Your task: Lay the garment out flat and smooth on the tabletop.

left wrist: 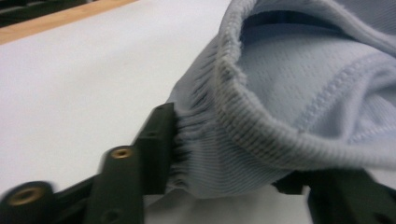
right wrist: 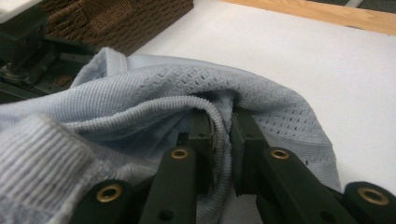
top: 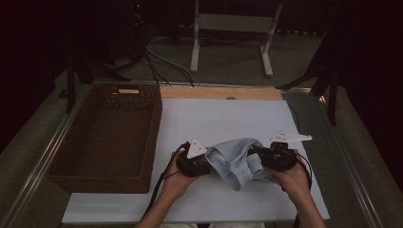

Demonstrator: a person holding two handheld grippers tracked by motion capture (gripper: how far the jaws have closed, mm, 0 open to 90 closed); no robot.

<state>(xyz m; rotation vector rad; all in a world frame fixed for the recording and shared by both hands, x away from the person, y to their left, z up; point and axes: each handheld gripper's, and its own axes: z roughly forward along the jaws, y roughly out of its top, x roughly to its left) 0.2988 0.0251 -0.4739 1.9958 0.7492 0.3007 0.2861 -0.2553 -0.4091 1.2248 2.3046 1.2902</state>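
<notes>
We hold the pale blue garment (top: 236, 164) bunched between our grippers, low over the tabletop (top: 223, 118). The right gripper (right wrist: 223, 140) pinches its ribbed hem; the left gripper (left wrist: 224, 154) has bunched waistband between its jaws. The basket (top: 71, 161) lies left, nearer our left hand.

There was one pale blue garment (top: 236, 161), one wicker basket (top: 108, 134) at nine o'clock, and two grippers (top: 196, 161).

no readable text, labels or signs
</notes>
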